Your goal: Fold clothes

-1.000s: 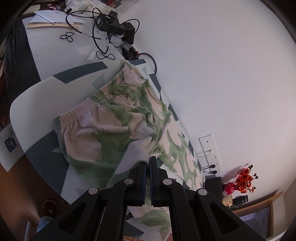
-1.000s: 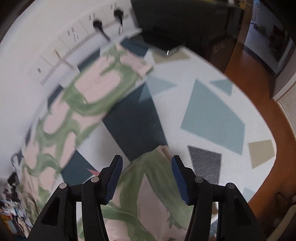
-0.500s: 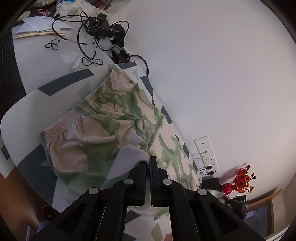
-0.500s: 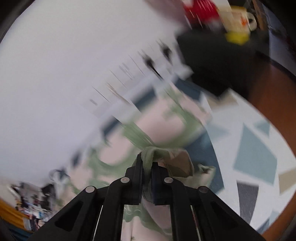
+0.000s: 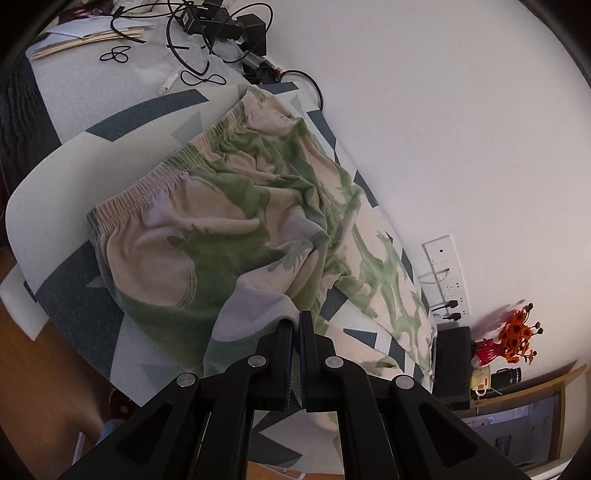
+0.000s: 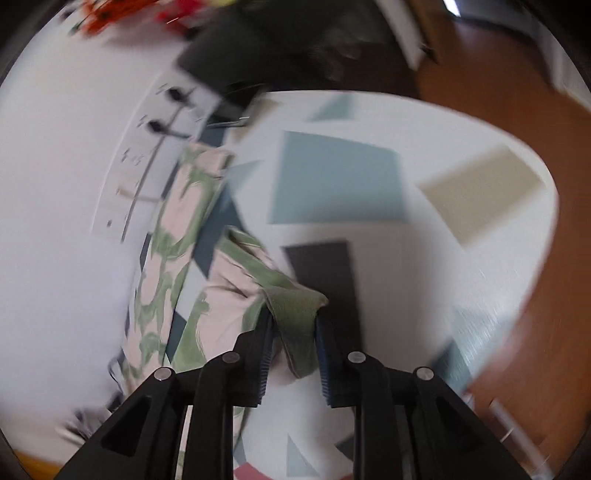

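Observation:
Cream trousers with a green leaf print [image 5: 221,236] lie spread on the patterned table [image 5: 74,155], elastic waistband towards the left. My left gripper [image 5: 296,325] is shut on a raised fold of the near leg, showing its pale inside. In the right wrist view, which is motion-blurred, my right gripper [image 6: 293,325] has its jaws opening, and the green end of a trouser leg [image 6: 295,306] sits loosely between them above the table [image 6: 369,258]. The other leg [image 6: 177,206] stretches away along the wall.
Black cables and adapters [image 5: 218,26] and papers [image 5: 85,33] lie at the table's far end. Wall sockets [image 5: 447,284], a black box [image 5: 452,362] and orange flowers in a red vase [image 5: 517,332] are by the leg ends. Wooden floor [image 6: 535,110] lies beyond the rounded table edge.
My right gripper closed on the trouser leg end, lifted and swung it, and its jaws have now parted. The left gripper stayed shut on its fold and shifted slightly.

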Demonstrator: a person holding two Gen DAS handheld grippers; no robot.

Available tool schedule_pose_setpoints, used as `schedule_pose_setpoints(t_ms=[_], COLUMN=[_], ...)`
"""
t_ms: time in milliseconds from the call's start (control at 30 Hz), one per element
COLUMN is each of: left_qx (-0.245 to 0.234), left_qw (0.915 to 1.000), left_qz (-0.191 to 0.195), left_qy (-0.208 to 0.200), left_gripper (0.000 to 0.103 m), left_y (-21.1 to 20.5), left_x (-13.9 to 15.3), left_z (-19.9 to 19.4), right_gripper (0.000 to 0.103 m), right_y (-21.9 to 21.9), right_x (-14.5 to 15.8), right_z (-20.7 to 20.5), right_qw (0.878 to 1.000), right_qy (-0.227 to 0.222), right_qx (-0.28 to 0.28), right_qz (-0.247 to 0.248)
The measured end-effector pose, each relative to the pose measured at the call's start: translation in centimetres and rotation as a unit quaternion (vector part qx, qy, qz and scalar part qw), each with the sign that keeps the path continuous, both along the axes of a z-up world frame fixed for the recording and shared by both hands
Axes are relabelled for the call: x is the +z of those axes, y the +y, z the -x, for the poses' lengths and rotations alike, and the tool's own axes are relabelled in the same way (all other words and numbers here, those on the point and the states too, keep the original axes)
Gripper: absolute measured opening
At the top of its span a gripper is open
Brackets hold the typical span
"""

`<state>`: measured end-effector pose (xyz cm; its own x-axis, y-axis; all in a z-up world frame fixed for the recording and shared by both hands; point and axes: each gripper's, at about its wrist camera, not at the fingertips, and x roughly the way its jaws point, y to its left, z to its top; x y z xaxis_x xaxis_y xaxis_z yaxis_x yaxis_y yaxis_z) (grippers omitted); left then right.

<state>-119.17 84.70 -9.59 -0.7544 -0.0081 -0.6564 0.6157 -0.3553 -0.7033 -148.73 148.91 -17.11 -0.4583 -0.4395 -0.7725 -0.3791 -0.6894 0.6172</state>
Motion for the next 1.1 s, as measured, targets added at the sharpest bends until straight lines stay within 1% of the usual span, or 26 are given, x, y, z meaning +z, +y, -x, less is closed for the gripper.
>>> schedule_pose_setpoints(t_ms=[33,67,100,133,200,267,333,400,533,633,700,733,767,833,900,933,1000,1033,1067,1100], left_qx=[0.001,0.004,0.007,0.010,0.017,0.025,0.032,0.040,0.046,0.046,0.046,0.045,0.045,0.040,0.033,0.028,0.019,0.018,0.018,0.018], left_qw=[1.0000,1.0000,1.0000,0.9999,0.9998,0.9997,0.9994,0.9991,0.9988,0.9988,0.9988,0.9989,0.9988,0.9989,0.9989,0.9990,0.9991,0.9992,0.9994,0.9995], left_qz=[0.001,0.000,0.000,-0.001,-0.004,-0.008,-0.012,-0.016,-0.019,-0.012,-0.006,-0.003,0.001,0.008,0.014,0.017,0.022,0.022,0.020,0.017], left_qy=[0.000,0.000,0.001,0.002,0.002,0.002,0.002,0.003,0.004,0.008,0.013,0.015,0.017,0.023,0.029,0.031,0.030,0.027,0.023,0.019], left_gripper=[0.002,0.002,0.002,0.002,0.002,0.002,0.002,0.002,0.002,0.002,0.002,0.002,0.002,0.002,0.002,0.002,0.002,0.002,0.002,0.002], left_y=[0.0,-0.1,-0.1,-0.2,-0.3,-0.5,-0.6,-0.8,-1.0,-1.1,-1.2,-1.2,-1.2,-1.2,-0.9,-0.7,-0.2,0.0,0.2,0.3], left_x=[0.0,0.0,0.0,0.0,-0.2,-0.5,-0.8,-1.0,-1.1,-0.6,-0.1,0.2,0.5,1.2,1.9,2.2,2.5,2.4,2.2,1.9], left_z=[0.1,0.1,0.1,0.1,-0.2,-0.6,-1.0,-1.3,-1.6,-1.6,-1.5,-1.4,-1.3,-0.9,-0.6,-0.4,-0.3,-0.4,-0.5,-0.6], right_gripper=[0.028,0.032,0.035,0.041,0.042,0.045,0.047,0.047,0.047,0.047,0.045,0.021,0.007,0.006,0.005,0.005,0.005,0.005,0.007,0.008], right_y=[0.0,-0.2,-0.5,-0.6,0.0,0.3,-0.1,-1.3,-3.0,-3.1,-3.2,-3.5,-3.7,-4.2,-4.3,-4.4,-4.0,-3.5,-2.9,-2.0], right_x=[0.3,1.0,1.7,2.4,3.6,4.2,4.1,3.2,0.3,-1.1,-0.7,-0.1,0.9,2.9,5.9,7.5,9.8,10.2,9.8,8.8], right_z=[-0.4,-0.5,-0.5,-0.4,-0.3,-0.1,0.0,0.0,-0.3,0.1,1.3,2.2,3.1,5.0,6.1,6.5,6.4,6.0,5.3,4.5], right_qw=[1.000,1.000,1.000,0.999,0.997,0.996,0.998,0.998,0.992,0.987,0.990,0.992,0.995,0.998,0.998,0.996,0.990,0.988,0.988,0.991], right_qy=[-0.003,-0.002,0.001,-0.001,-0.001,-0.004,-0.020,-0.046,-0.114,-0.134,-0.115,-0.098,-0.076,-0.030,0.041,0.077,0.136,0.152,0.148,0.130], right_qx=[-0.005,-0.004,-0.001,-0.007,-0.043,-0.059,-0.038,-0.030,-0.050,-0.079,-0.080,-0.073,-0.063,-0.042,-0.021,-0.011,0.010,0.020,0.024,0.017], right_qz=[-0.001,-0.012,-0.025,-0.045,-0.070,-0.073,-0.037,-0.003,0.036,0.044,0.036,0.023,0.021,0.026,0.032,0.036,0.031,0.030,0.023,0.017])
